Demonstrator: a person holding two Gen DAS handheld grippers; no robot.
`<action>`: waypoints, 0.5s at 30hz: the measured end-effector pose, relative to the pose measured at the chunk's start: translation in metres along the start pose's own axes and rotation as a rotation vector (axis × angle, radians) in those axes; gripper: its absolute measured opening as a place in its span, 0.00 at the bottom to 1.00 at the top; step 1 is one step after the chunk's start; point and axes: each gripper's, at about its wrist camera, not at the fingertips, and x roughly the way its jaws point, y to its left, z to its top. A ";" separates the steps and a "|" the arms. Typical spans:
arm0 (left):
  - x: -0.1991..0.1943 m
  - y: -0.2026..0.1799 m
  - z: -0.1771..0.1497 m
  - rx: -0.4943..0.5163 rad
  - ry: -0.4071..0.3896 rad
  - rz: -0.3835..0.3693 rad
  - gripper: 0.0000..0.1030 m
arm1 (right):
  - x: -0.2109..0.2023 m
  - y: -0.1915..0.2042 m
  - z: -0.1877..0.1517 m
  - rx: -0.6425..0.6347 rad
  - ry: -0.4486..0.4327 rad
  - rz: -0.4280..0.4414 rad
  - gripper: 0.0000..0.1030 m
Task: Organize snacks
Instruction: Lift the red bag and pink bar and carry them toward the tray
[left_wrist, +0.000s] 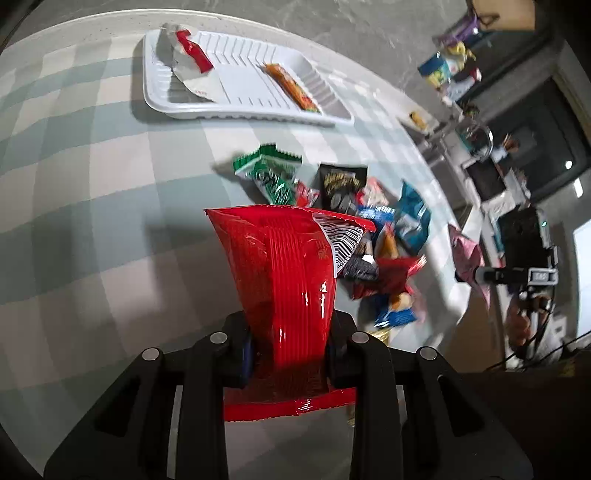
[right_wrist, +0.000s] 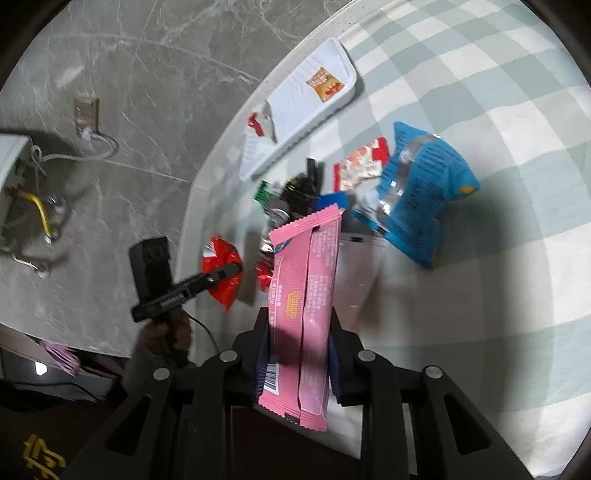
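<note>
In the left wrist view my left gripper is shut on a red snack packet, which stands up between the fingers above the checked tablecloth. Beyond it lies a pile of snack packets, led by a green one and a black one. The white tray further off holds a red and white packet and an orange packet. My right gripper is shut on a pink packet. From the right wrist, the left gripper shows with its red packet.
A large blue bag and a red and white packet lie beside the pile. The table's curved edge drops to a grey marbled floor with cables. Cluttered shelves stand past the table's far side.
</note>
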 end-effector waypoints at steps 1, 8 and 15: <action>-0.002 0.001 0.002 -0.016 -0.010 -0.013 0.25 | 0.000 0.000 0.002 0.011 -0.003 0.019 0.28; -0.020 0.003 0.022 -0.061 -0.058 -0.069 0.25 | -0.001 0.004 0.022 0.058 -0.031 0.087 0.28; -0.033 0.008 0.047 -0.094 -0.102 -0.107 0.25 | -0.002 0.008 0.046 0.078 -0.060 0.115 0.28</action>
